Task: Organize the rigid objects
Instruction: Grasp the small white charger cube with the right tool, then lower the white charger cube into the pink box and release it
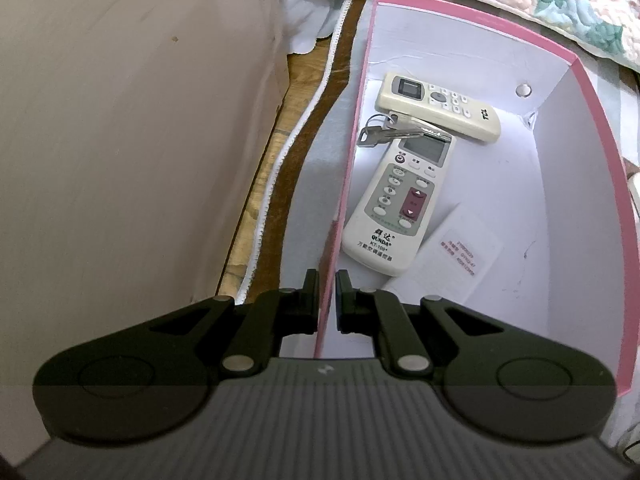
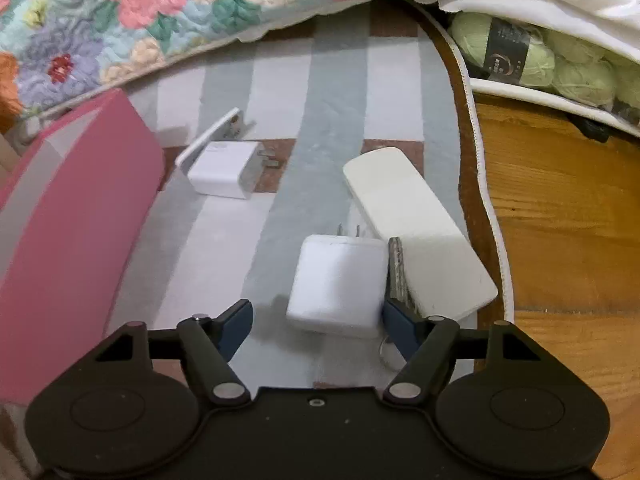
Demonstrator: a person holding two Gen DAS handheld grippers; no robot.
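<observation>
In the left wrist view my left gripper (image 1: 327, 280) is shut on the near left wall of a pink box (image 1: 600, 128). The box holds a TCL remote (image 1: 440, 106), a QUNDA remote (image 1: 398, 204), a bunch of keys (image 1: 384, 130) and a white card (image 1: 456, 252). In the right wrist view my right gripper (image 2: 316, 320) is open around the near end of a white charger plug (image 2: 338, 284) on the striped cloth. A key (image 2: 397, 272) lies between the plug and a white remote lying face down (image 2: 416, 228). A second white charger (image 2: 224, 174) lies farther off beside the pink box (image 2: 72, 232).
A flowered quilt (image 2: 120, 20) edges the far side. Green yarn balls (image 2: 560, 64) sit in a white bag at the right. A wooden floor (image 2: 560, 220) lies right of the cloth's edge. A beige wall (image 1: 120, 120) stands left of the box. A thin white slab (image 2: 208, 136) leans behind the far charger.
</observation>
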